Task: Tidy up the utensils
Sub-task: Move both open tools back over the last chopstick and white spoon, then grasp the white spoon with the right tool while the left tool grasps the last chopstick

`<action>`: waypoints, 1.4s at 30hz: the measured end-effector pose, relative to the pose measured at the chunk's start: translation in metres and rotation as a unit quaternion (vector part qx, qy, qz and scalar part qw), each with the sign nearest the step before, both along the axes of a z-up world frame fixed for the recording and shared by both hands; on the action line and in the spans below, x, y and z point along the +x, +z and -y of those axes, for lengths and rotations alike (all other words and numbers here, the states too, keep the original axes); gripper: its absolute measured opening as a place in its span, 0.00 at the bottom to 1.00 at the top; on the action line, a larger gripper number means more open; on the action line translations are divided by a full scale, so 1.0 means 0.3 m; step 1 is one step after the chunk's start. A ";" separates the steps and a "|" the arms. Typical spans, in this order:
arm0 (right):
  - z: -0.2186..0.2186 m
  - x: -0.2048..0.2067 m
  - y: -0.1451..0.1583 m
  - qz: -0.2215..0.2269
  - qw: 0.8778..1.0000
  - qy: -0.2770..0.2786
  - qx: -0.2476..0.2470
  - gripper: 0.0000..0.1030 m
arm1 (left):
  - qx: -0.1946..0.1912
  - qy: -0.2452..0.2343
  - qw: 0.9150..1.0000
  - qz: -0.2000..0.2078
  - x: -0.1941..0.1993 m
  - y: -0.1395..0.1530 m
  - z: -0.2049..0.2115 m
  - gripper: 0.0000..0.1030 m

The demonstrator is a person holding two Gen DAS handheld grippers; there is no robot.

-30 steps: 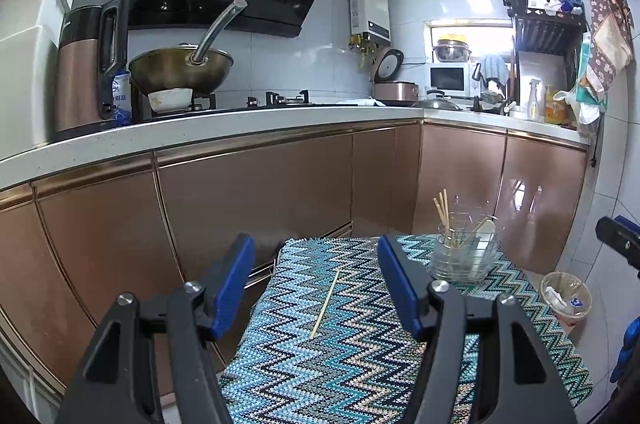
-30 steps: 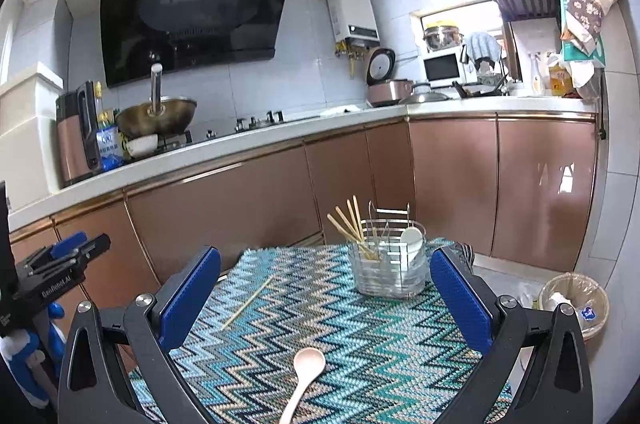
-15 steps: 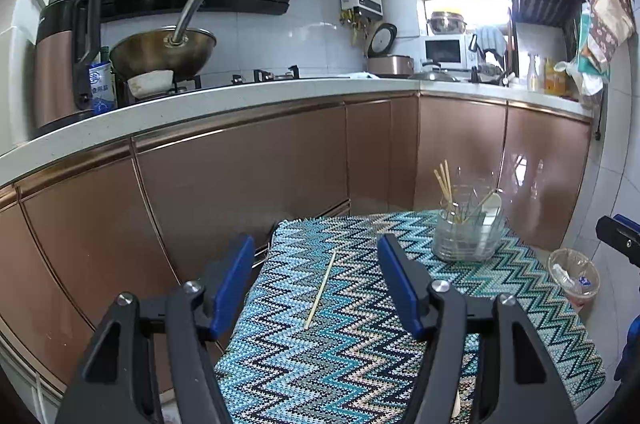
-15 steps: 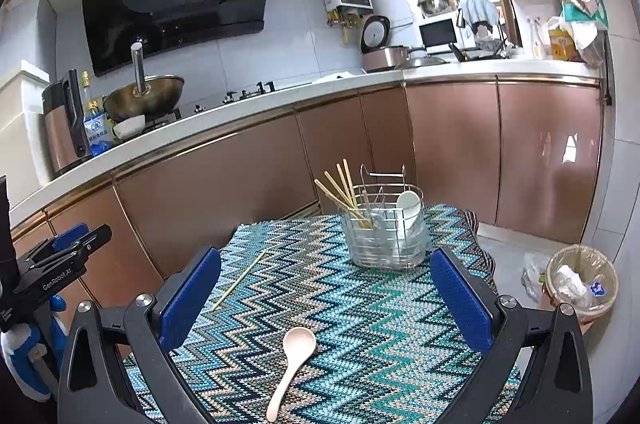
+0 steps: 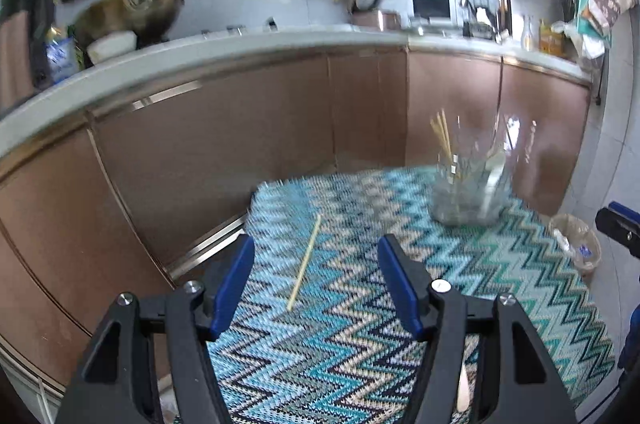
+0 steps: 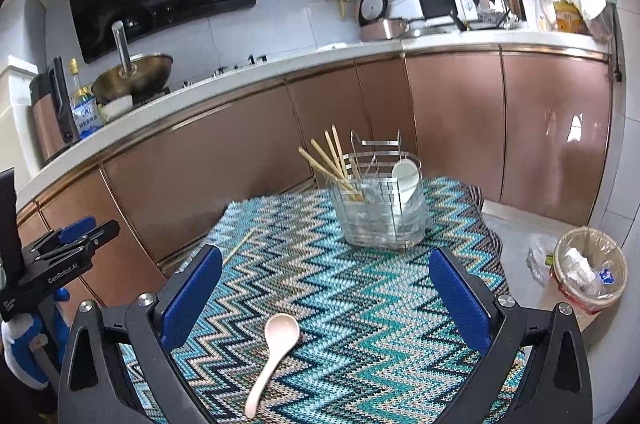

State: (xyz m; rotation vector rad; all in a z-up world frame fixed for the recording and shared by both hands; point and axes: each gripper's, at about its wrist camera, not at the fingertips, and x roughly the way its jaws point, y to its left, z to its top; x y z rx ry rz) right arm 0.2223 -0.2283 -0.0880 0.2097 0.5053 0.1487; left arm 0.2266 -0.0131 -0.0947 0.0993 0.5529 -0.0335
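Both grippers hover over the zigzag-knit cloth, fingers apart: left gripper (image 5: 316, 284) framing a thin wooden chopstick (image 5: 305, 263), right gripper (image 6: 326, 298) straddling a pale pink plastic spoon (image 6: 272, 356), wire utensil caddy (image 6: 380, 201) beyond

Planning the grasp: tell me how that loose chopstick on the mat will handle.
The chopstick is thin and round-looking, so it will probably roll if nudged. It lies flat on the knitted mat, likely awkward to pinch. Probably light and stiff.

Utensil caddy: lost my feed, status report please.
Left gripper open over loose chopstick. Right gripper open over pink spoon. Caddy upright, chopsticks and white spoon inside. Nothing blocking.
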 end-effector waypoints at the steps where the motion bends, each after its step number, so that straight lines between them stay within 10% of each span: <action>1: 0.003 0.012 -0.014 -0.008 1.000 0.003 0.000 0.95 | 0.000 -0.003 1.000 -0.011 0.017 -0.025 -0.003 0.60; 12: -0.024 0.202 -0.282 -0.133 0.986 0.091 0.033 0.63 | -0.020 -0.022 0.990 -0.137 0.186 -0.284 -0.087 0.60; 27: -0.161 0.426 -0.494 -0.235 0.942 0.236 0.042 0.41 | -0.068 -0.095 0.949 -0.291 0.807 -0.429 -0.119 0.59; 33: -0.162 0.457 -0.523 -0.247 0.933 0.258 0.039 0.35 | -0.052 -0.074 0.938 -0.334 0.981 -0.527 -0.124 0.27; 42: -0.232 0.489 -0.545 -0.258 0.918 0.300 0.031 0.20 | 0.000 -0.102 0.931 -0.351 1.021 -0.539 -0.082 0.17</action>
